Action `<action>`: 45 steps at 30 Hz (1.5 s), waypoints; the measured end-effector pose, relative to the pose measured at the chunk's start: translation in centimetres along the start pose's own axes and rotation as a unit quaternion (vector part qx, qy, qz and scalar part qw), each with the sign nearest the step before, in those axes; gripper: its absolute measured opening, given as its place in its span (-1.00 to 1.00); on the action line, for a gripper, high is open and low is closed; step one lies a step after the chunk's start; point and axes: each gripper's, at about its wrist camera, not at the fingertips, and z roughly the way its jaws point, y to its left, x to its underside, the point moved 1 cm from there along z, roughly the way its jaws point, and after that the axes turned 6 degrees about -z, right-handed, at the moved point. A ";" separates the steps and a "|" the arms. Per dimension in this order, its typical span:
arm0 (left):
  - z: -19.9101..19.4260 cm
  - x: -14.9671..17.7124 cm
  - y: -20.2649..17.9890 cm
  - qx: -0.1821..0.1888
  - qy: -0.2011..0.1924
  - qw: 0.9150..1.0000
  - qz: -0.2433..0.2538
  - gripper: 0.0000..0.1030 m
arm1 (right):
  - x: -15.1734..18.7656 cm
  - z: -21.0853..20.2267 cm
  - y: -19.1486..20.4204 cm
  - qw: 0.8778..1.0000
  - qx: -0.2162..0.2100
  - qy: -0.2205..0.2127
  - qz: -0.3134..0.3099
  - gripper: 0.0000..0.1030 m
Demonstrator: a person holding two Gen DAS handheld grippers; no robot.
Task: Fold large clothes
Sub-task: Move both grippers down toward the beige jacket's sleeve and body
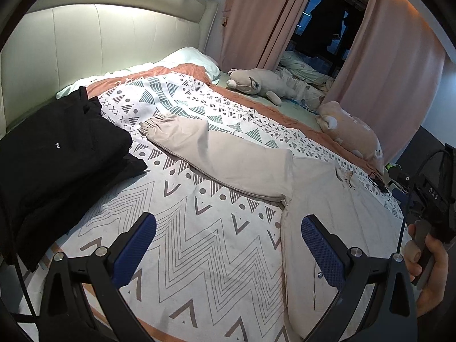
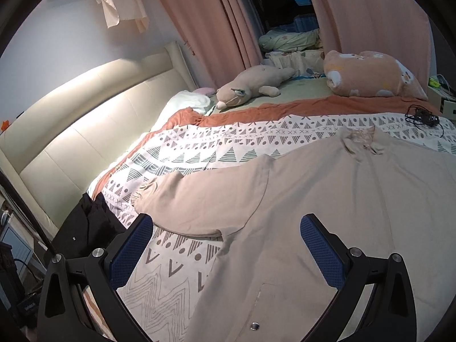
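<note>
Both tools spread, empty. The jacket (image 2: pixel 327 199) sleeve (image 1: pixel 216 154) runs toward upper left; the left tool (image 1: pixel 228 245) is probably nearer it.

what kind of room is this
Most likely a bedroom: a bed with a padded headboard, a patterned bedspread, stuffed animals by the curtains, and a beige jacket spread out.

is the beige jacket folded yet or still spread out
Spread out. The beige jacket lies flat on the bedspread, its sleeve stretched sideways, collar showing.
</note>
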 end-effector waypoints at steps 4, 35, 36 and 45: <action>3.1 -1.1 0.0 -0.003 0.022 1.000 -0.008 1.00 | 0.2 2.6 -0.5 1.000 -0.001 0.001 -0.008 1.00; 29.8 -7.0 6.7 -0.015 0.133 0.984 -0.118 0.60 | 1.5 13.5 -7.1 0.991 0.044 0.084 0.090 0.96; 30.2 -7.4 6.9 -0.008 0.132 0.984 -0.119 0.60 | 1.6 13.7 -7.1 0.991 0.051 0.085 0.092 0.88; 31.2 -9.9 6.9 0.046 0.096 0.988 -0.113 0.53 | 2.2 15.9 -6.6 0.988 0.039 0.111 0.102 0.72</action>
